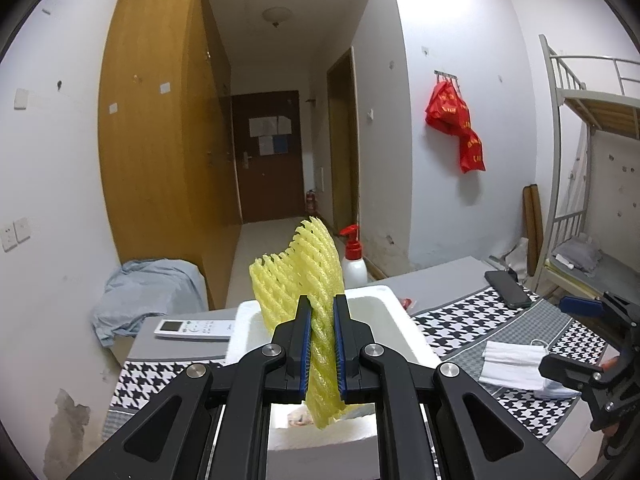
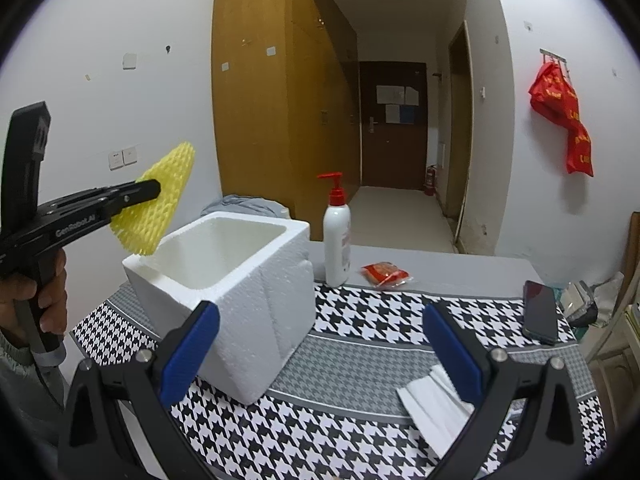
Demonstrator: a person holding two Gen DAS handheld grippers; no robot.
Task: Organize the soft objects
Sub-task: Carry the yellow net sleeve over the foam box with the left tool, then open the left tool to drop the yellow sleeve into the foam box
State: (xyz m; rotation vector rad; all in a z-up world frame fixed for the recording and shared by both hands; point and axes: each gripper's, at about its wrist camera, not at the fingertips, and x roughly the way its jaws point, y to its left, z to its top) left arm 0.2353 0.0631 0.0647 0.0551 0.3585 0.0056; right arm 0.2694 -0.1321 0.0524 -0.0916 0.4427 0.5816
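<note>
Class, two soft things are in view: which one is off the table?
The yellow foam net, pinched in the left gripper above the white foam box; the folded white cloth lies on the table.

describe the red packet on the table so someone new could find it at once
On the table with the houndstooth cloth, look to the plain grey strip behind the pattern, right of the white foam box. Beside the white pump bottle lies the red packet, flat and crinkled. It is the only red thing lying on the table.

Evenly, softly lit indoors; faint shadows only. Sharp centrally, strongly barrel-distorted toward black vignetted corners. Dim down the far corridor beyond the fingers.
</note>
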